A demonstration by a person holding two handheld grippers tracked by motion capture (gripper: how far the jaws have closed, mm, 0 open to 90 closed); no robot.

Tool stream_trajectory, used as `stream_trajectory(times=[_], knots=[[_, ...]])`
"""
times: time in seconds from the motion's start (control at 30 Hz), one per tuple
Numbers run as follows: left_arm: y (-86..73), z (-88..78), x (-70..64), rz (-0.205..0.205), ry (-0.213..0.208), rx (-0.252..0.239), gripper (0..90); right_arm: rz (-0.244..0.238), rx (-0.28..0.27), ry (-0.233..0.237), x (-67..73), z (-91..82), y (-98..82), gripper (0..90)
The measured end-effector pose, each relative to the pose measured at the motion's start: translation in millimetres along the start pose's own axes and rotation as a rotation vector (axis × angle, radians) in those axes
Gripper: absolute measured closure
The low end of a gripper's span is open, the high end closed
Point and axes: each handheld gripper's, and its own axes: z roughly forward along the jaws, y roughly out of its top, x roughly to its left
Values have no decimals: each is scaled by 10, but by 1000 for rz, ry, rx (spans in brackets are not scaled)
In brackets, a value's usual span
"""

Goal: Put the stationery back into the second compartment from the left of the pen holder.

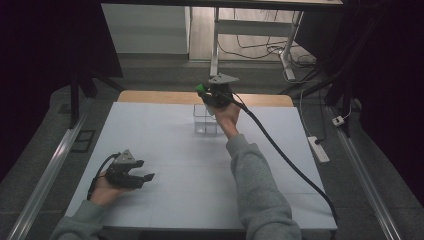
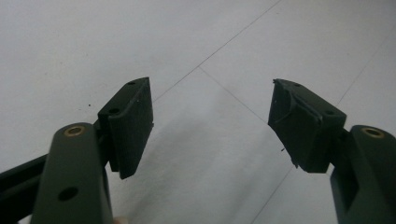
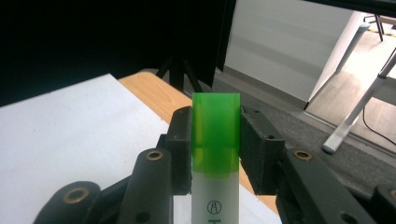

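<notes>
Green-capped marker [image 3: 215,140] sitting pinched in the right gripper [image 3: 215,149] jaws.
Clear box [image 1: 205,120] standing near the worktop's [image 1: 165,145] far edge; left gripper [image 1: 131,172] jaws resting spread, holding nothing.

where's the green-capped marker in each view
High view: marker at top centre, in the right gripper, above the clear box.
Left gripper view: not in it.
Right gripper view: marker at centre, between the jaws.
Shared landmark: the white table.
</notes>
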Motion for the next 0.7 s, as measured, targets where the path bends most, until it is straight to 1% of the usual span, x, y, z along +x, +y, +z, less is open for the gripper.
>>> stream_trajectory(times=[0.07,0.13,0.33,0.4,0.53,0.7], knots=[[0,-1,-3,0,0,0,310,-2,3,-1,10,-9,-8,563],[1,0,-5,3,1,0,310,5,17,-6,16,-31,-7,526],[5,0,-11,4,3,0,309,8,53,8,10,-128,-20,505],[6,1,-13,4,4,-1,310,15,53,20,6,-166,-35,502],[7,3,-10,1,5,-1,308,24,74,30,-2,-236,-75,496],[11,0,-8,-1,5,-2,307,36,98,45,-14,-372,-138,490]])
